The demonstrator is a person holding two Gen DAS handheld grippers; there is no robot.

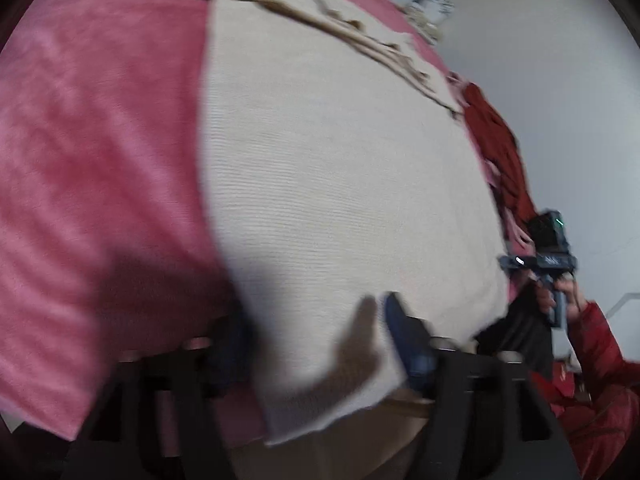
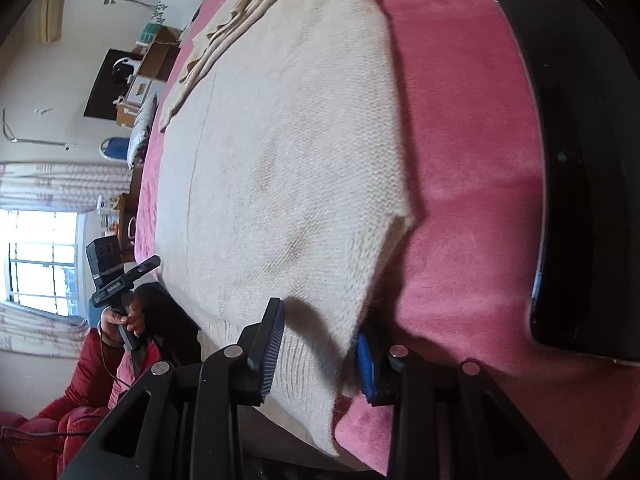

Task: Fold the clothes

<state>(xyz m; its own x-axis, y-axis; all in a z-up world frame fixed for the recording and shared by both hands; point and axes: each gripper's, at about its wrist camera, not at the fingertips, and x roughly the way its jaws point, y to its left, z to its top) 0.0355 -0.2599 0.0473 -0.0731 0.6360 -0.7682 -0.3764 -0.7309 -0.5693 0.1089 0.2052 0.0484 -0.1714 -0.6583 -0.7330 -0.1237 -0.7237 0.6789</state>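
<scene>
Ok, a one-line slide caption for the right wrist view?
Right gripper straddling the near hem of a cream knit sweater spread on a pink blanket.

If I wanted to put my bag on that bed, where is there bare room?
Bare pink blanket lies beside the cream sweater's long edge, and between sweater and black object on the other side. Crowded: the sweater's folded sleeves at the far end, and the red garment at the bed's edge.

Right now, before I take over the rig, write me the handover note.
Left hand-held gripper: open, hem corner between its fingers, unpinched.
Right hand-held gripper: shut on the other hem corner.
Cream sweater lies flat on the pink bed cover; red garment at the bed's edge.
Done: sleeves look folded across the top.
To do: close on the corner, carry hem up to the sleeves, then fold the red garment.
</scene>
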